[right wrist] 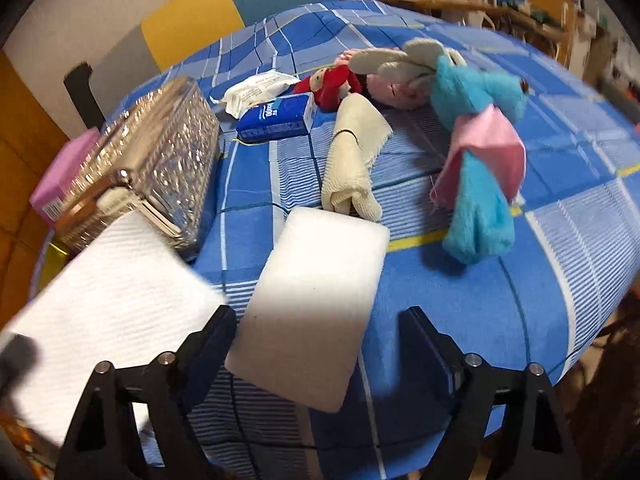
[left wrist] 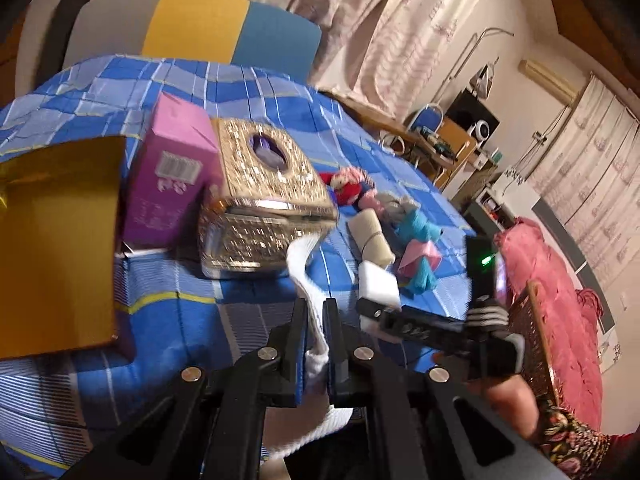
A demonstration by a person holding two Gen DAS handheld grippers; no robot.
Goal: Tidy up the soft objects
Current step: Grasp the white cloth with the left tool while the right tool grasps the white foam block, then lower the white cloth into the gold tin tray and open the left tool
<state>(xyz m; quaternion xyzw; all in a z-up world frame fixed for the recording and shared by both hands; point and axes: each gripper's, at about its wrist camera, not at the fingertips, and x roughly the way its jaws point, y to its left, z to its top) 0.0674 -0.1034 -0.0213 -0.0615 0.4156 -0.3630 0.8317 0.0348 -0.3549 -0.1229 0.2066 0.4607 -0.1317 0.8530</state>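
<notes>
My left gripper (left wrist: 315, 309) is shut on a white tissue (left wrist: 305, 276) that runs up to the side of the glittery gold tissue box (left wrist: 264, 200). The same tissue (right wrist: 108, 292) shows as a wide white sheet at the left of the right wrist view, beside the box (right wrist: 152, 160). My right gripper (right wrist: 318, 316) stands open over a white foam block (right wrist: 316, 304) lying flat on the blue checked bedspread (right wrist: 500, 308). The block lies between the fingers, close to the left one, with a gap at the right one. In the left wrist view, that block (left wrist: 378, 284) lies just beyond the right gripper's tip.
Beyond the block lie a rolled cream cloth (right wrist: 354, 160), a blue plush with pink cloth (right wrist: 480, 168), a grey-eared pink plush (right wrist: 400, 76), a red doll (right wrist: 332, 84), a blue tissue pack (right wrist: 276, 116) and a white wipes pack (right wrist: 256, 88). A purple box (left wrist: 172, 176) and a gold box (left wrist: 56, 240) stand left; a wicker basket (left wrist: 536, 340) right.
</notes>
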